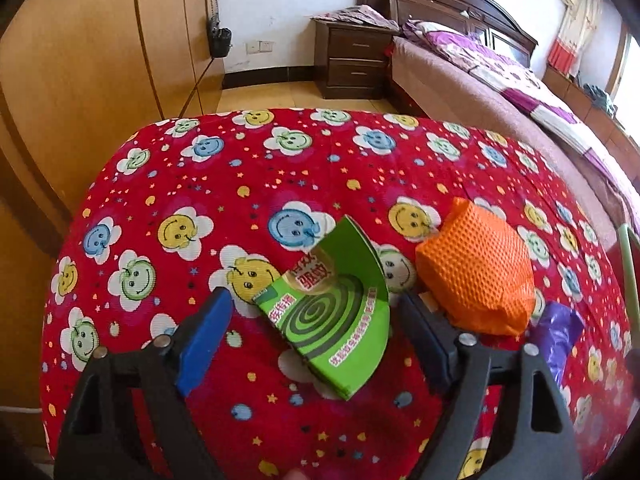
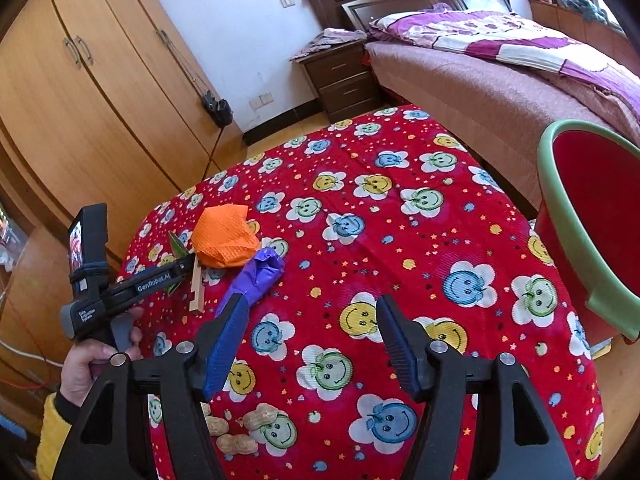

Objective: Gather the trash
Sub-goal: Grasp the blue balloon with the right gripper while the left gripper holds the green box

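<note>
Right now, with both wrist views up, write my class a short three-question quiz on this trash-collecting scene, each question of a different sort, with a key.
1. True or false: the left gripper has clamped its jaws on the green card packet.
2. Multiple choice: what lies nearest the right gripper? A) the orange mesh bundle B) the purple wrapper C) the red bin
3. Fill in: near the bottom of the right wrist view, ____ lie on the red flowered cloth.

Key
1. False: the jaws stand open, the packet lying between them, unpressed.
2. B: the wrapper lies beside the gripper's left finger.
3. Peanuts, in their shells.
</note>
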`<action>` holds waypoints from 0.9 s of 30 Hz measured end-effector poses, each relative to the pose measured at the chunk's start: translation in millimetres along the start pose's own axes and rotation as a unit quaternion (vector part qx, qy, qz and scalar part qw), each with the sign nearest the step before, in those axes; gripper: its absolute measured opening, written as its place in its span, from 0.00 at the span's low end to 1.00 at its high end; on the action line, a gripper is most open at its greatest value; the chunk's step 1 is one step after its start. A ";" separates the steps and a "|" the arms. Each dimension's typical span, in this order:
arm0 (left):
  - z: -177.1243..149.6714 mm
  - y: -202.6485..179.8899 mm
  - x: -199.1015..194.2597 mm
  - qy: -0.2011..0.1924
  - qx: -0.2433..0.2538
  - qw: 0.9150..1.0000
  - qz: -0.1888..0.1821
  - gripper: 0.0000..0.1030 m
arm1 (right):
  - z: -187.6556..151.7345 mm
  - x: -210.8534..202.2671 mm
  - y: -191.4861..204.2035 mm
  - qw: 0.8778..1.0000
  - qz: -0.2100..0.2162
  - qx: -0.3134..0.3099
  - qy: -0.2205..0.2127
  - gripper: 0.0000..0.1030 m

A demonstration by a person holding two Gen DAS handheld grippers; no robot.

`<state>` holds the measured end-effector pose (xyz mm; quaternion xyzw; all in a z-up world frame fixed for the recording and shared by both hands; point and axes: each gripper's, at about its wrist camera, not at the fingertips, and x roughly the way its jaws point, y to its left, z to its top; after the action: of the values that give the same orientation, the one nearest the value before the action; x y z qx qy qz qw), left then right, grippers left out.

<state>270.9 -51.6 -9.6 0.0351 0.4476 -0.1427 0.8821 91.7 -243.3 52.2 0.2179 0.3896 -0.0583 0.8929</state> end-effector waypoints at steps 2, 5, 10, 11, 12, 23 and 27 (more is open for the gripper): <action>1.6 -0.9 -0.6 -0.007 0.005 1.000 0.003 0.67 | -0.6 1.9 1.2 1.000 0.002 -0.001 0.002 0.66; 2.4 2.6 -1.6 -0.007 0.000 1.000 -0.003 0.67 | -1.1 3.1 3.7 1.000 0.003 -0.006 0.005 0.66; -5.7 8.0 -18.0 -0.013 -0.009 1.000 -0.020 0.66 | 1.2 5.1 9.8 1.000 0.005 -0.016 0.007 0.66; -7.9 8.9 -22.3 -0.015 -0.012 1.000 -0.021 0.66 | 2.0 6.6 12.4 1.000 0.007 -0.020 0.008 0.66; -9.8 9.4 -27.0 -0.017 -0.015 1.000 -0.022 0.66 | 2.1 8.4 14.6 1.000 0.008 -0.022 0.009 0.66; -34.1 21.7 -69.7 -0.044 -0.053 0.997 -0.033 0.66 | 6.4 52.8 52.1 0.997 0.028 -0.050 0.049 0.65; -46.7 28.2 -77.6 -0.052 -0.064 0.996 -0.034 0.66 | 5.5 68.6 61.3 0.997 0.016 -0.058 0.057 0.65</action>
<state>199.1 1.3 22.7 -0.0440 0.4106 -0.1451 0.8991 159.4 -186.1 27.1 0.1752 0.4389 -0.0084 0.8813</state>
